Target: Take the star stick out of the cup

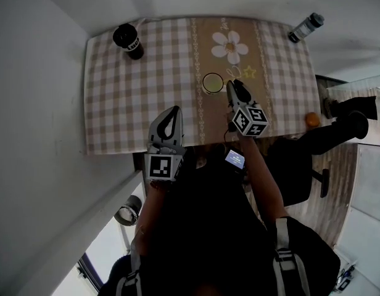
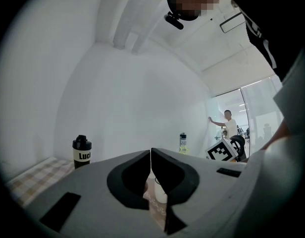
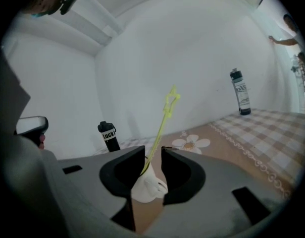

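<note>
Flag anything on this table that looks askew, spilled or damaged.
Nothing is spilled or damaged. Only the star stick is off plumb: it leans to one side in the white cup instead of standing straight. The cup itself stands upright, and so do the black bottle and the clear bottle.

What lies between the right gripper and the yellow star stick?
Nothing: the right gripper, in its view, sees star stick and white cup unobstructed through open jaws.

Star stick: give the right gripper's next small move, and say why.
Probably ease the right gripper forward until the star stick sits between its jaws. They stand apart, the stick lines up with the gap, yet the white cup holding it seems just beyond them.
</note>
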`<state>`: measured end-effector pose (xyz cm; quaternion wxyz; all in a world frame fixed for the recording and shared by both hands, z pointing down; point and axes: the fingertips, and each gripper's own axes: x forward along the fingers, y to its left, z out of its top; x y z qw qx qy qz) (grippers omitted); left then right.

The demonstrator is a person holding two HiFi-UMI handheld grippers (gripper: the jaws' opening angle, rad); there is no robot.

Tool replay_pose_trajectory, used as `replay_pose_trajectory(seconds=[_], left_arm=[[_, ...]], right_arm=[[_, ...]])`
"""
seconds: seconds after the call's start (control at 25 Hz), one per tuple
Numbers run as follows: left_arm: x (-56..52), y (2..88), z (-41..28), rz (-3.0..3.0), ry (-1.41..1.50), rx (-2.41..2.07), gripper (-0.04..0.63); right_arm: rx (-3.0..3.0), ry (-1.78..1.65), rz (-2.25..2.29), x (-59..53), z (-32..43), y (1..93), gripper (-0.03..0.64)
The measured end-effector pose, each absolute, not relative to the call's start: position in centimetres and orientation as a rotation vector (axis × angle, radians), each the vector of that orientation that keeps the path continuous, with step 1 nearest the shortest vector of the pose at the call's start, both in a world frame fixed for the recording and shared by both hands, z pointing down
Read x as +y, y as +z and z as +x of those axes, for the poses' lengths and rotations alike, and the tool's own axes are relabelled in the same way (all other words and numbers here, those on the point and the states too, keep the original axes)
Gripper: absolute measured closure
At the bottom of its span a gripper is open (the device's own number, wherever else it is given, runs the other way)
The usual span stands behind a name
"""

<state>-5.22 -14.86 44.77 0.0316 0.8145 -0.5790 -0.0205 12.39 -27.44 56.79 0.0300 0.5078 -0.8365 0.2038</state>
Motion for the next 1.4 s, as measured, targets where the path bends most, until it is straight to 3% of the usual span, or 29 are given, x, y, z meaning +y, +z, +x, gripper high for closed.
replay_pose_trajectory(seconds=[1.24,1.4], left_arm=[[-14.8,45.7,-5.5,2.529,-0.021,-1.786,0.588],[-14.7,45.9,-5.4,2.535,-0.007,-1.781,0.588]], right_arm=[[-2.607,0.629,1.551,-28.6,11.3,56.9,0.523],[-2.593,0.616,1.565,-28.7,11.6,57.0,0.569]])
